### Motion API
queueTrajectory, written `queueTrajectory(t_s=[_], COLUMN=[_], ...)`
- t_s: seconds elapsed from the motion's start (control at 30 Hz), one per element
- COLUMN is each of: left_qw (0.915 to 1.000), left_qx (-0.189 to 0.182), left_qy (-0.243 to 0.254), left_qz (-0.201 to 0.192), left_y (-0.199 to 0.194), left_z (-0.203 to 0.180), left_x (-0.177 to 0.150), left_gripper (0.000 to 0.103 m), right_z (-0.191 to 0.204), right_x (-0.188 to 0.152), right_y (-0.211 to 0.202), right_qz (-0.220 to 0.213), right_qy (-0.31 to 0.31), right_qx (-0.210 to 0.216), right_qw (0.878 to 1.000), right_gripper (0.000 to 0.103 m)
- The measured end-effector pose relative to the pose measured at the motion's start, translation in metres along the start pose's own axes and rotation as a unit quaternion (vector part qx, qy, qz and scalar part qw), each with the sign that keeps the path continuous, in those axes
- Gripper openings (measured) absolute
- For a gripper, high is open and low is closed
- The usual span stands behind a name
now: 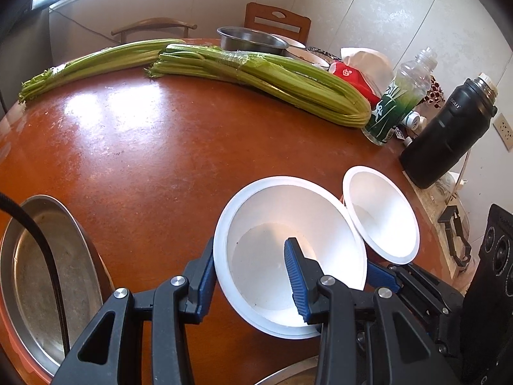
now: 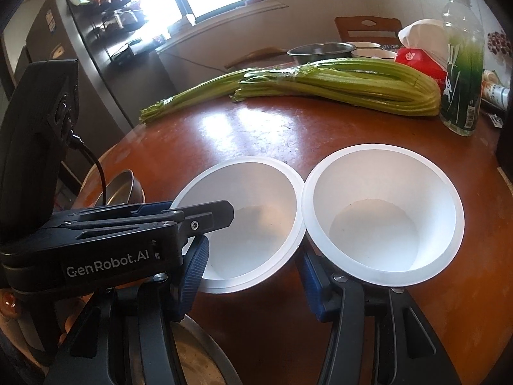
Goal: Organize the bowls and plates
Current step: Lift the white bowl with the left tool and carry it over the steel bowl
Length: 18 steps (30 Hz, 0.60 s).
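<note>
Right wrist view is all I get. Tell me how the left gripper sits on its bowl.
Observer: The left gripper straddles the left bowl's near wall, one finger inside, one outside.
Operator: Report what stands beyond the right bowl.
Observer: A black flask, upright near the edge of the table, apart from the right bowl.
Operator: Describe the metal thing at my left edge.
Observer: A shallow metal plate, empty, with a black cable crossing in front of it.

Both wrist views look down close, sharing two white bowls (image 1: 290, 256) (table (image 1: 144, 160) beyond).
</note>
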<state>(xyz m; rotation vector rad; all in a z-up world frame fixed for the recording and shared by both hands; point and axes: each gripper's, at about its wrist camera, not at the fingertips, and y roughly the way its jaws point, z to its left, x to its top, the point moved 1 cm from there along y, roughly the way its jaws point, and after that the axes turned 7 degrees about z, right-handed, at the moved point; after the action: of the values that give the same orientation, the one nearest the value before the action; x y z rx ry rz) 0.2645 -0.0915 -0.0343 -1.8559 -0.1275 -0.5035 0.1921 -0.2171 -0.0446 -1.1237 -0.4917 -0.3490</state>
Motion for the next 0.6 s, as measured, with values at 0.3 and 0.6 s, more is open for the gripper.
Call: queueTrajectory(t_s=[0.3, 0.6], left_qw=[0.9996, 0.9984], left_qx=[0.0, 0.004], left_qy=[0.008, 0.012], left_qz=[-0.028, -0.055], left_y=[-0.021, -0.05], left_z=[-0.005, -0.007], left_x=[-0.006, -0.018], left_gripper=[0.041, 0.041], right_z=[0.009, 0.025], right_x=[-0.001, -0.002], right_y=[-0.015, -0.033], right_qz=[-0.016, -0.032], right_qy=[-0.011, -0.024], right_qx=[0.001, 0.007], right_qw=[1.0, 0.999], right_gripper=[0.057, 0.057])
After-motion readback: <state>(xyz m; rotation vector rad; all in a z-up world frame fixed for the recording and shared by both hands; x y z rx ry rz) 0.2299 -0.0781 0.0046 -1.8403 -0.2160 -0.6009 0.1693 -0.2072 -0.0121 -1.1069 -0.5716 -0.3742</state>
